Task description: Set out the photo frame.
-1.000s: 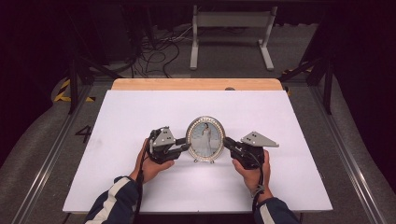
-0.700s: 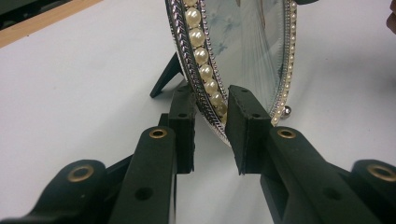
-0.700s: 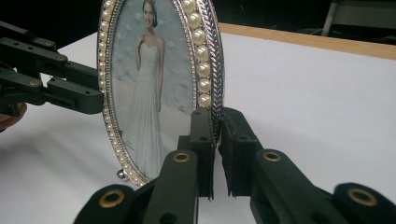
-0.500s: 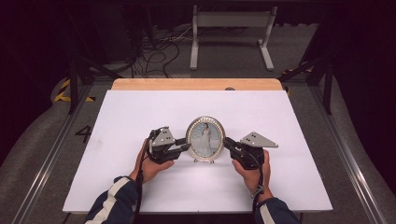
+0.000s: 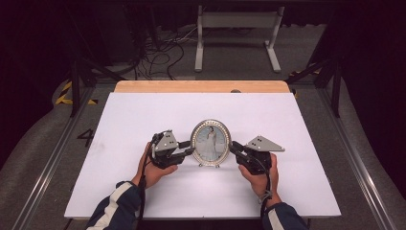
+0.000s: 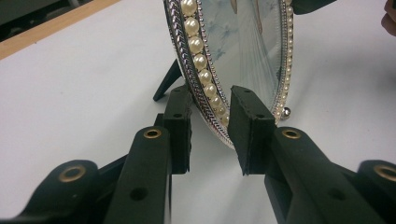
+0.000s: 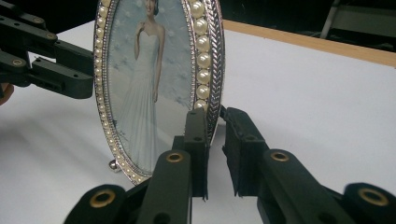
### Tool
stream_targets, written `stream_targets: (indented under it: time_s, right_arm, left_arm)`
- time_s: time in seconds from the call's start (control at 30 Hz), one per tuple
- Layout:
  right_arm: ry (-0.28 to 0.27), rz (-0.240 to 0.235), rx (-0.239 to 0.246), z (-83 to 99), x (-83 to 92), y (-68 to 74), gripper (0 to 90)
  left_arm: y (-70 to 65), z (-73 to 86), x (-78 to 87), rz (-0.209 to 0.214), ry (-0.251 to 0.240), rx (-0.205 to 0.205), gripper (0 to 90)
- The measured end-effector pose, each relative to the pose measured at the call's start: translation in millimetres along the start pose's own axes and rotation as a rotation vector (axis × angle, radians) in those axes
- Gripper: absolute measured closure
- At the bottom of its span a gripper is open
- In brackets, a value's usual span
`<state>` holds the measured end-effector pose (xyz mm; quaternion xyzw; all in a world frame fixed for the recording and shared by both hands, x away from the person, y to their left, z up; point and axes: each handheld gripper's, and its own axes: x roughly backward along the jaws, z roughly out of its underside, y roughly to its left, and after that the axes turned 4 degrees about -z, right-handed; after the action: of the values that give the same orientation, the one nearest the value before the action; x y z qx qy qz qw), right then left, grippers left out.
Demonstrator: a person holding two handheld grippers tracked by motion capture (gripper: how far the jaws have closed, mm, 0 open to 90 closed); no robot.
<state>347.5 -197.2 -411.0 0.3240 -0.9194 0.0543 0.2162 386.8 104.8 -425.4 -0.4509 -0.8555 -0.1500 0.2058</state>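
Note:
An oval picture frame with a silver, pearl-studded rim stands upright on its back strut at the middle of the white tabletop. It holds a photo of a person in a white gown. My left gripper straddles the frame's left rim. Its pads stand apart from the rim with small gaps, so it is open. My right gripper straddles the right rim. Its jaws have just been opening with the rim between them, and light shows beside the far pad. The left gripper shows beyond the frame in the right gripper view.
A wooden strip runs along the table's far edge. Beyond it on the floor lie tangled cables and a grey metal stand. Metal rails flank both table sides. White surface stretches all around the frame.

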Motion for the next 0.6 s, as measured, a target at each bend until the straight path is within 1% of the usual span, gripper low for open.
stream_targets:
  time_s: [0.1, 0.27, 0.37, 0.43, 0.47, 0.5, 0.6]
  right_arm:
    - [0.012, -0.001, 0.005, 0.6, -0.2, 0.1, 77.3]
    - [0.034, -0.001, 0.031, 2.0, -0.5, 1.8, 72.7]
    - [0.047, 0.001, 0.054, 3.7, -0.6, 2.7, 71.8]
    - [0.051, -0.001, 0.056, 3.9, -0.4, 2.9, 70.8]
    - [0.056, -0.006, 0.059, 4.2, -0.2, 3.1, 70.0]
    - [0.057, -0.004, 0.06, 4.4, -0.1, 3.3, 69.8]
    - [0.061, -0.004, 0.063, 5.4, 1.0, 2.4, 67.9]
  left_arm:
    - [-0.4, -0.3, 1.0, -0.002, -0.001, -0.005, 69.3]
    - [-0.5, -0.5, 2.4, -0.006, -0.003, -0.007, 67.7]
    - [-1.0, -0.5, 2.8, -0.012, 0.002, -0.017, 66.2]
    - [-1.4, -0.5, 2.8, -0.016, 0.006, -0.02, 65.3]
    - [-2.2, -0.5, 2.5, -0.024, 0.012, -0.021, 64.0]
    - [-2.5, -0.6, 2.2, -0.035, 0.021, -0.029, 63.1]
    - [-3.0, -0.3, 2.0, -0.036, 0.021, -0.033, 60.2]
